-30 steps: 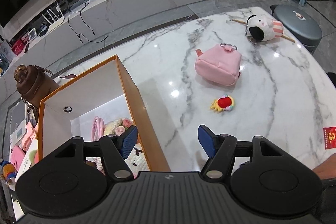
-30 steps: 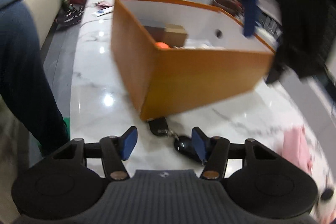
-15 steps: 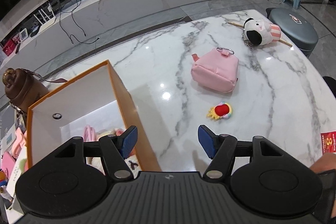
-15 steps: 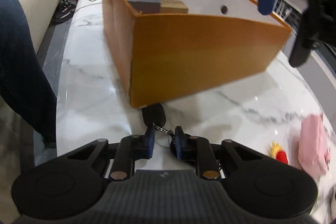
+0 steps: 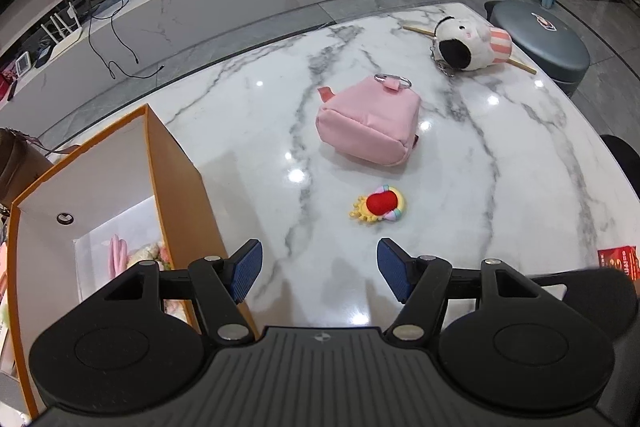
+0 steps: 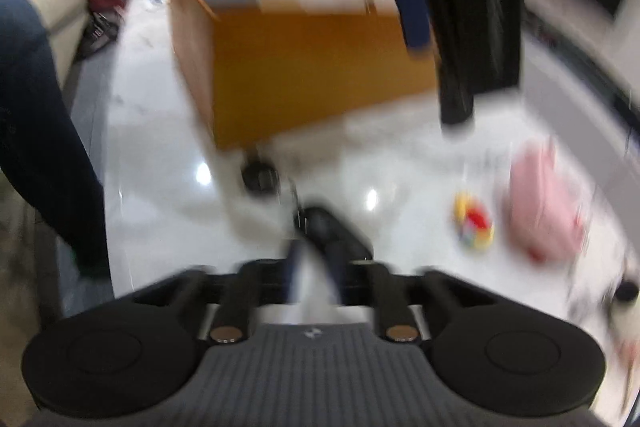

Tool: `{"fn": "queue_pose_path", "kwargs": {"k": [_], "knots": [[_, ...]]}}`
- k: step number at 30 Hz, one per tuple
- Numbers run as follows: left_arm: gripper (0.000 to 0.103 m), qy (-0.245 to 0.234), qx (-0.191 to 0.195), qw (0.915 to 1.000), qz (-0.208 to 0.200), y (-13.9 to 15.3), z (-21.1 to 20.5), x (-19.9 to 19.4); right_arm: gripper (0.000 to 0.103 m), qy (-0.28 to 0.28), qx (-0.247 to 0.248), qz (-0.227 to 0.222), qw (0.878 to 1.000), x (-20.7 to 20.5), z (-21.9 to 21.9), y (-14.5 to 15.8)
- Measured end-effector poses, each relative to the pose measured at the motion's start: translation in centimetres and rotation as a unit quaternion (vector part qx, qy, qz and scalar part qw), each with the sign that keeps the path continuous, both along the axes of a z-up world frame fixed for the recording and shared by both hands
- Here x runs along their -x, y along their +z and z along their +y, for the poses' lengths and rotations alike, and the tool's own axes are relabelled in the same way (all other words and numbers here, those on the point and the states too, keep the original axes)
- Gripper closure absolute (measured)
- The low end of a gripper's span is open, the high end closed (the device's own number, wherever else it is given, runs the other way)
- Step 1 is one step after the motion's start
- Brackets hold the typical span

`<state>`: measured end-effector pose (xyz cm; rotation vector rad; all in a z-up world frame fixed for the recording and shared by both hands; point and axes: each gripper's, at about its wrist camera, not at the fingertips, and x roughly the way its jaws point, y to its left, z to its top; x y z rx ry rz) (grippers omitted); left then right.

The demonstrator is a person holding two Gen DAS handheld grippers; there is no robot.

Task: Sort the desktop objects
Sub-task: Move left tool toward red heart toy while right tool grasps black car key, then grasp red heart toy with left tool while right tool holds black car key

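Note:
My left gripper (image 5: 318, 269) hangs open above the marble table (image 5: 500, 155), empty, just short of a small red and yellow toy (image 5: 378, 205). Behind the toy lie a pink pouch (image 5: 370, 125) and a black and white plush (image 5: 468, 47). The orange box (image 5: 176, 163) stands at the left, with soft pink things inside. The right wrist view is badly blurred. There my right gripper (image 6: 316, 251) has its jaws still narrow but opening, with a black key fob (image 6: 320, 223) between the fingertips. The fob's second black piece (image 6: 260, 177) trails near the orange box (image 6: 304, 67).
A red packet (image 5: 618, 259) lies at the table's right edge, with a grey round stool (image 5: 540, 43) beyond it. A person's blue-trousered leg (image 6: 36, 107) stands left of the table. The left gripper's dark body (image 6: 472, 27) hangs over the box's right end.
My left gripper moved lower and nearer the red and yellow toy, still open. My right gripper closed on the key fob half a second ago and has since pulled back from the box.

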<state>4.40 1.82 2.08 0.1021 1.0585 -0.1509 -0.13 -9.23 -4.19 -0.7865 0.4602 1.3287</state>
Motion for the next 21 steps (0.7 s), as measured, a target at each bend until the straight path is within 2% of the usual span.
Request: {"fn": "queue_pose_path", "kwargs": {"k": [3,4,6,8,12,14,18,21], "knots": [[0.028,0.006,0.001,1.0,-0.003,0.4,0.4,-0.1,0.049,0.049,0.0,-0.052,0.997,1.8,1.5,-0.4],[0.028,0.009,0.001,1.0,-0.004,0.5,0.6,-0.2,0.06,0.061,0.005,-0.072,0.996,2.2,2.1,-0.8],[0.028,0.012,0.001,0.9999,-0.003,0.6,1.0,-0.3,0.072,0.074,0.041,-0.116,0.99,2.9,3.4,-2.0],[0.028,0.014,-0.001,0.9999,-0.003,0.7,1.3,-0.3,0.079,0.088,0.066,-0.139,0.984,3.4,4.2,-3.1],[0.028,0.013,0.0,0.9999,-0.003,0.8,1.6,-0.2,0.082,0.101,0.067,-0.145,0.982,3.9,4.8,-3.8],[0.028,0.014,0.002,0.9999,-0.001,0.7,1.6,-0.2,0.099,0.102,0.073,-0.133,0.983,3.8,4.9,-3.7],[0.028,0.008,0.0,1.0,0.003,0.4,1.4,0.1,0.1,0.068,0.085,-0.065,0.992,2.6,4.9,-2.4],[0.028,0.003,-0.004,1.0,0.007,0.0,0.9,0.3,0.1,0.045,0.096,-0.048,0.993,2.2,4.3,-2.0]]}}
